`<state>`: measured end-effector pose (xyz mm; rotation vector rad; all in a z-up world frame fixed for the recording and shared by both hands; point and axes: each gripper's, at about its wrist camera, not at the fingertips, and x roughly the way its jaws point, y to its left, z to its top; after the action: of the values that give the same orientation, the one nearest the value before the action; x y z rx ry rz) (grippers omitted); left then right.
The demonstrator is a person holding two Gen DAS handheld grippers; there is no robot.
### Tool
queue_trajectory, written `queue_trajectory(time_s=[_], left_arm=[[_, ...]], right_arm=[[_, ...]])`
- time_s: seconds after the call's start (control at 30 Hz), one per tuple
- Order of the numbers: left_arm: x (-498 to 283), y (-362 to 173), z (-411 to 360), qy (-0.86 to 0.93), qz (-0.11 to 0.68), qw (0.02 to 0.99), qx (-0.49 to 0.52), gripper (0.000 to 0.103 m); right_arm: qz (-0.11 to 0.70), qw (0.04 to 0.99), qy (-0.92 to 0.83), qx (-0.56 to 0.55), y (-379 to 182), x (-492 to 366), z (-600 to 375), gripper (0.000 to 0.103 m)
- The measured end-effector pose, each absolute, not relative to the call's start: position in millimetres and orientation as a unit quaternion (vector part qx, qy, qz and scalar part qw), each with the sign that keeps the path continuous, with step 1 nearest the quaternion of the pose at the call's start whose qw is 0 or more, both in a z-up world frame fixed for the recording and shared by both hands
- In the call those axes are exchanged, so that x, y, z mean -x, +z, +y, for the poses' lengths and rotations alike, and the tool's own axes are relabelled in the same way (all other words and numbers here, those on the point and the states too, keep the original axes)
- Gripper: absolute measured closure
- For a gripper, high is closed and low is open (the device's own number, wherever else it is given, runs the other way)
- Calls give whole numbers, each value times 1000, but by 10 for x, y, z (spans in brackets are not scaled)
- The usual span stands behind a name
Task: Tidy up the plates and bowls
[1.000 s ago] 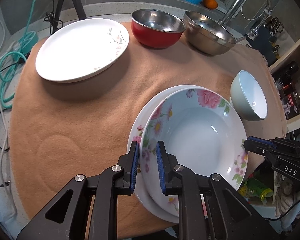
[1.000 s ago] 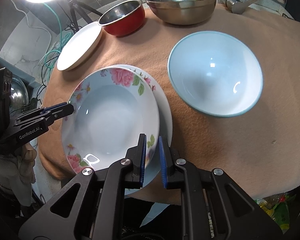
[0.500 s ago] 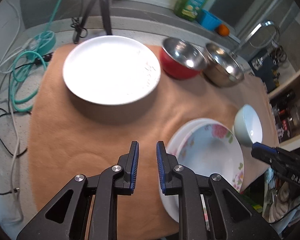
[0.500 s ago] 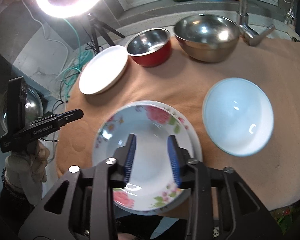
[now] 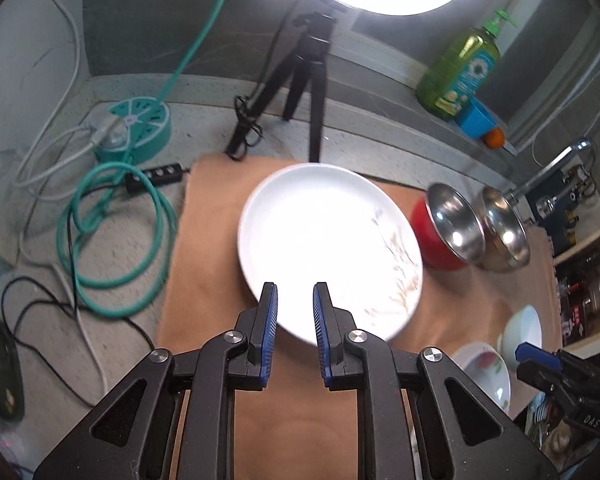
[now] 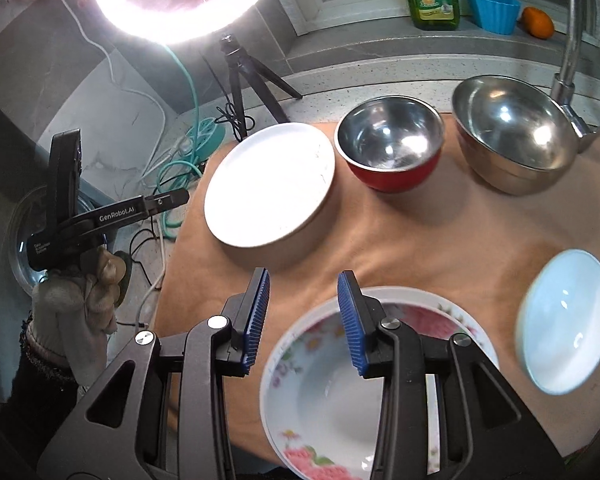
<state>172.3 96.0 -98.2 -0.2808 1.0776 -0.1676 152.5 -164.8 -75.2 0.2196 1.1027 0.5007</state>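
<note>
A: Item 1, left tool point(image 5: 295, 314). We log it w/ pads nearly together, a slim gap, nothing between them. It hangs over the near rim of the white plate point(image 5: 330, 246), not touching as far as we can tell.

B: Agreed. Item 2, right tool point(image 6: 302, 314): jaws apart, empty, above the cloth point(image 6: 440, 232) just past the far rim of the floral bowl point(image 6: 332, 392).

A: Floral bowl sits nested on a floral plate point(image 6: 460, 312), near edge of the tabletop, centre-right.

B: Item 4, white plate: far left corner of the cloth. We see a faint twig print on its right side.

A: Item 5, red bowl w/ steel lining point(image 6: 390, 142), just right of the white plate, far edge. Item 6, big steel bowl point(image 6: 512, 132), next right, by the faucet point(image 6: 570, 52).

B: Item 7, pale blue bowl point(image 6: 566, 320), right edge, apart from the floral stack.

A: Misc.: ring light point(image 6: 176, 0) on tripod beyond the cloth, far left.
</note>
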Motion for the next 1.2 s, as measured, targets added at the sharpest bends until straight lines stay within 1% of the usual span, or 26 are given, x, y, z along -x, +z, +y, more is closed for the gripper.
queue_trajectory(time_s=[0.17,0.47,0.6,0.8,0.93,1.07,1.1,1.17,1.2], left_arm=[[-2031,-1127,1137,-79,518,841,132,87],[-2359,-1350,1241,-78,530,834,134,87],[-2449,-1388,1236,-84,530,832,139,87],[-2552,-1455,1212,-86,536,829,134,87],[-2587,-1491,1192,-93,540,826,134,87],[-2619,-1539,1144,-98,546,822,130,87],[-2625,-1543,1135,-99,546,822,129,87],[-2627,-1554,1128,-103,547,821,128,92],[-2624,-1556,1122,-103,547,821,125,92]], right_arm=[[528,810,222,-126,-881,-1759,-1512,66],[549,803,184,-140,-1129,-2131,-1442,67],[554,800,178,-147,-1216,-2258,-1420,73],[563,795,175,-144,-1334,-2355,-1361,79],[567,793,175,-141,-1394,-2393,-1324,80],[571,790,175,-139,-1443,-2435,-1290,86],[572,789,175,-139,-1445,-2441,-1284,86],[573,789,176,-137,-1462,-2452,-1269,87],[573,788,176,-136,-1471,-2457,-1264,87]])
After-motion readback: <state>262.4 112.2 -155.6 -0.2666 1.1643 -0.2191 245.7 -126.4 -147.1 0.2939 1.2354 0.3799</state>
